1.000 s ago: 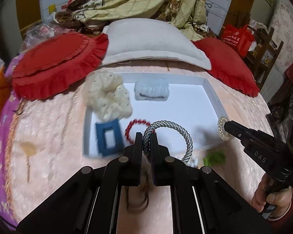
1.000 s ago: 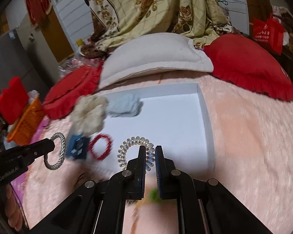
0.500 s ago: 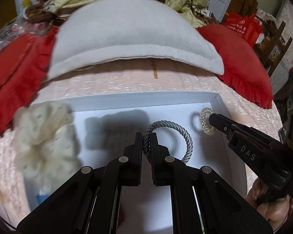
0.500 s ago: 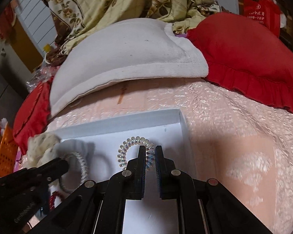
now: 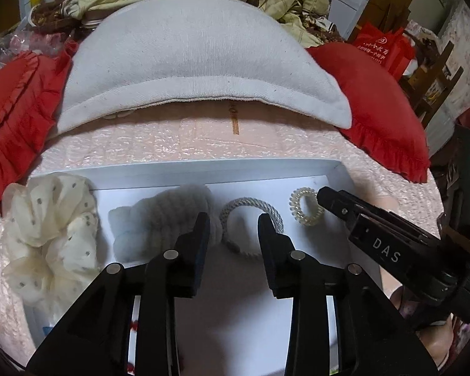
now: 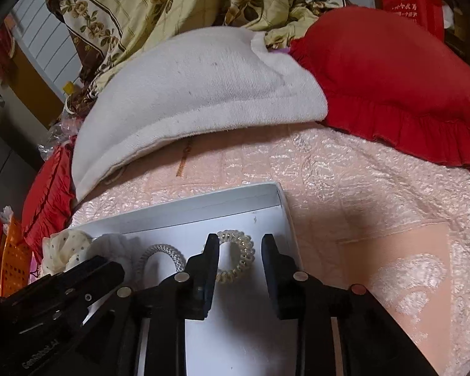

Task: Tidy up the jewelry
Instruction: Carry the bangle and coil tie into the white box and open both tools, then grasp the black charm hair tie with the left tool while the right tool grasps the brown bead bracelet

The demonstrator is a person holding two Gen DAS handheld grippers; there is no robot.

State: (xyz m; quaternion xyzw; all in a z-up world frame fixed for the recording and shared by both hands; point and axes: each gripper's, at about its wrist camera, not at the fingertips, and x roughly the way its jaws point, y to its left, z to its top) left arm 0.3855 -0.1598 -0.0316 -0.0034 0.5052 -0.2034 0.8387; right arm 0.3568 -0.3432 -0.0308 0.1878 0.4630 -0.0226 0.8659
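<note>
Matte black left gripper (image 5: 234,224), round silver screws on finger bases. Right gripper (image 6: 240,246) likewise black; white "DAS" lettering on side. Bare skin at 4 o'clock, left view.

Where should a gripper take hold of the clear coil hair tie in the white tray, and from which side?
Pinch the near arc of the clear coil hair tie from above, one finger inside the hole: it lies flat, and the white tray wall stands close on its right.
</note>
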